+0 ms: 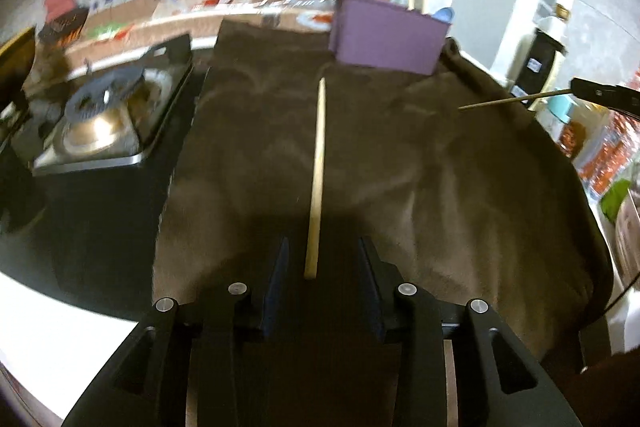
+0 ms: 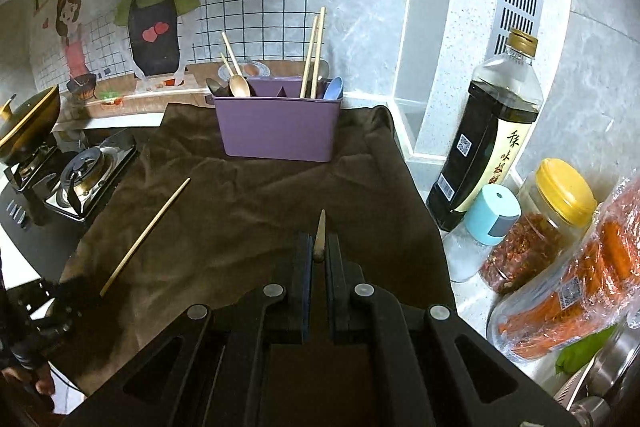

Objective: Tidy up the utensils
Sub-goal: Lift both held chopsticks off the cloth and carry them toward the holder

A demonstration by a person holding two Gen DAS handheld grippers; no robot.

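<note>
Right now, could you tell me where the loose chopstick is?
The loose chopstick lies on the brown cloth, its near end between the open left tongs.

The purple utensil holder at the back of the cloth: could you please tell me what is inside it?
The purple utensil holder holds wooden spoons on its left, upright chopsticks and a blue spoon on its right. Its wall hides their lower ends.

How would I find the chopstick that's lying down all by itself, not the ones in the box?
Look at the brown cloth spread on the counter, with the purple utensil box at its far end. On the cloth's left side, near the stove, one pale wooden chopstick lies flat. The other chopsticks stand upright in the box or sit pinched in the right gripper; this one lies loose.
</note>
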